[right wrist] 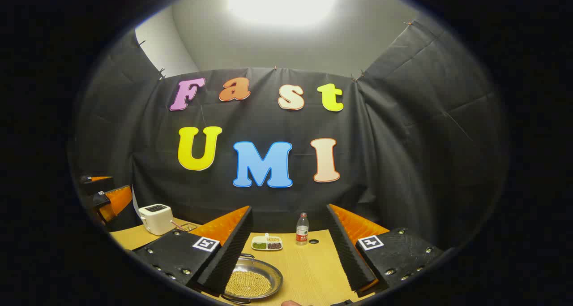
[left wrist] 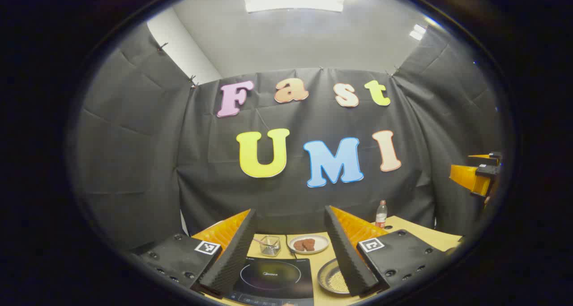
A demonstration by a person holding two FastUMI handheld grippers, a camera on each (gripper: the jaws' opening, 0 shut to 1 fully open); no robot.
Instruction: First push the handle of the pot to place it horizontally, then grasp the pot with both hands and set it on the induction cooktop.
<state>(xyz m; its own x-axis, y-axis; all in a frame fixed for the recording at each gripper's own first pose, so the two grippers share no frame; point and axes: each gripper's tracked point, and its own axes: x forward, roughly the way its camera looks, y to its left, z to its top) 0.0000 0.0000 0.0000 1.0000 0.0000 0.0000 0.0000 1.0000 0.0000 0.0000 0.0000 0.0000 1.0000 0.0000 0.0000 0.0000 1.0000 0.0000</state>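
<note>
Fingers of the left tongs (left wrist: 291, 252) stand apart above the black induction cooktop (left wrist: 274, 277), hiding part of the round steel pot (left wrist: 332, 278). Right tongs (right wrist: 291, 252), likewise apart, cover that pot's (right wrist: 253, 279) left edge on the wooden bench (right wrist: 309, 270).

The left gripper (left wrist: 291, 256), jaws apart, hangs above the induction cooktop (left wrist: 273, 277), pot (left wrist: 333, 277) beside it.

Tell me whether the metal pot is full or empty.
Not empty: the shallow round metal pot holds a layer of small yellowish beads covering its bottom, on the wooden table.
</note>
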